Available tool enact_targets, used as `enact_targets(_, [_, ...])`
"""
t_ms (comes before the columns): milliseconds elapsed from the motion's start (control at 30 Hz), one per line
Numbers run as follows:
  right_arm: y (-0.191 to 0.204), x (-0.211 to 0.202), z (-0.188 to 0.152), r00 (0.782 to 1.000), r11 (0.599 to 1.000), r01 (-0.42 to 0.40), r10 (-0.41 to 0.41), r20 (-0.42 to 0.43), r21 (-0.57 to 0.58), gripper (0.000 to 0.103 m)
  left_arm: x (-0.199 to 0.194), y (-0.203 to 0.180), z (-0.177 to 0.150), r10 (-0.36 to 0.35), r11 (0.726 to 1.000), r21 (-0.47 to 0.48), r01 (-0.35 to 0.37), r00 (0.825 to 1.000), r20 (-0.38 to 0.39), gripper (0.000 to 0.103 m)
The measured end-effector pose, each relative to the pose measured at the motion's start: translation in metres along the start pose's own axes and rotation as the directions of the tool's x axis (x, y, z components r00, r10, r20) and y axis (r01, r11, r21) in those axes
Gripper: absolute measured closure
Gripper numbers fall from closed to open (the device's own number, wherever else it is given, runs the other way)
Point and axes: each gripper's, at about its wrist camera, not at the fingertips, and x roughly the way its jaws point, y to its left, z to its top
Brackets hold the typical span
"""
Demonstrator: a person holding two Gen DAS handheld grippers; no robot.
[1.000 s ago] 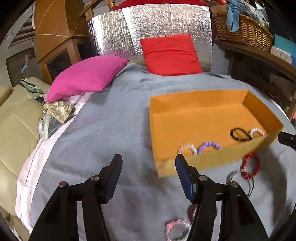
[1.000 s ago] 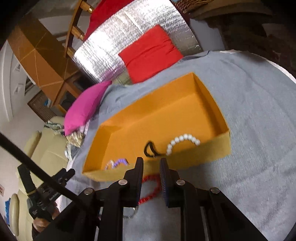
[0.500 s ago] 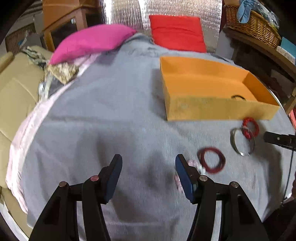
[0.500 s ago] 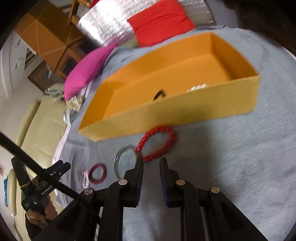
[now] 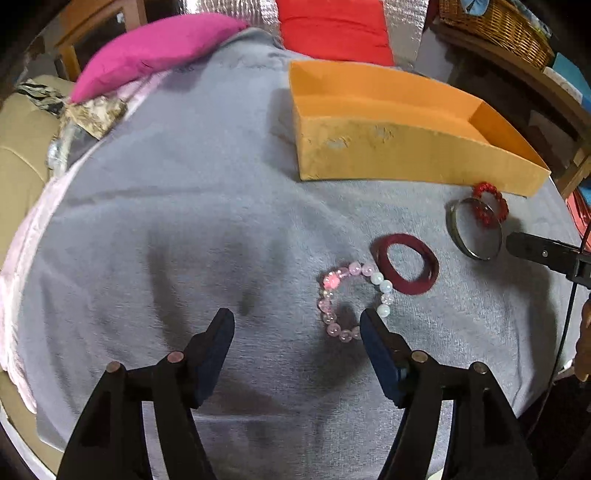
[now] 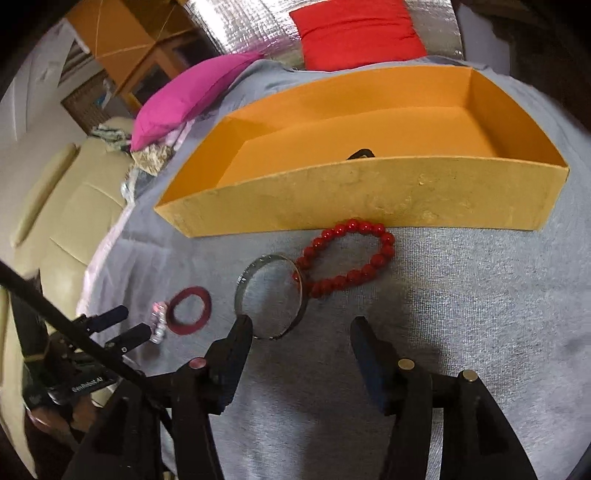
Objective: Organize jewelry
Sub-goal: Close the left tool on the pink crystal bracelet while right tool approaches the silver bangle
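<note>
While both grippers gape empty, the orange box (image 6: 369,195) shows only a black band (image 6: 360,153).

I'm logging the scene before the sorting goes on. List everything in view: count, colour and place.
Open cardboard box: one, orange, on the grey blanket, far side.
Black loop in the box: one, black, mostly hidden behind the front wall.
Red bead bracelet: one, red, on the blanket against the box front.
Metal bangle: one, silver, overlapping the red bead bracelet's end.
Flat maroon ring: one, dark red, on the blanket.
Pink and white bead bracelet: one, touching the maroon ring.
Grey blanket: one, under everything.
Magenta pillow: one, far left.
Red pillow: one, behind the box.
Wicker basket: one, brown, shelf at right.
Left gripper: open, beside the pink bracelet.
Right gripper: open, near the bangle.
</note>
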Motion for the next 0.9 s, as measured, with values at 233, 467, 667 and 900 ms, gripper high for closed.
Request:
enact_targets(233, [0.018, 0.004, -0.006, 0.999, 0.993, 0.032, -0.033, -0.005, -0.114, 0.044, 0.001, -0.001, 0.005, -0.121, 0.993, -0.009, 0.121, 0.992, -0.022, 0.031])
enact_targets(467, [0.017, 0.004, -0.006, 0.999, 0.991, 0.034, -0.035, -0.003, -0.126, 0.044, 0.007, -0.009, 0.013, -0.151, 0.989, 0.003, 0.151, 0.988, -0.041, 0.028])
enact_targets(667, [0.02, 0.006, -0.005, 0.999, 0.991, 0.038, -0.039, -0.001, -0.128, 0.043, 0.008, -0.018, 0.015, -0.15, 0.988, 0.033, 0.151, 0.988, -0.029, 0.028])
enact_targets(900, [0.036, 0.014, -0.006, 0.997, 0.981, 0.078, -0.077, 0.013, -0.177, 0.038, 0.008, -0.009, 0.012, -0.135, 0.991, 0.024, 0.135, 0.991, -0.004, 0.046])
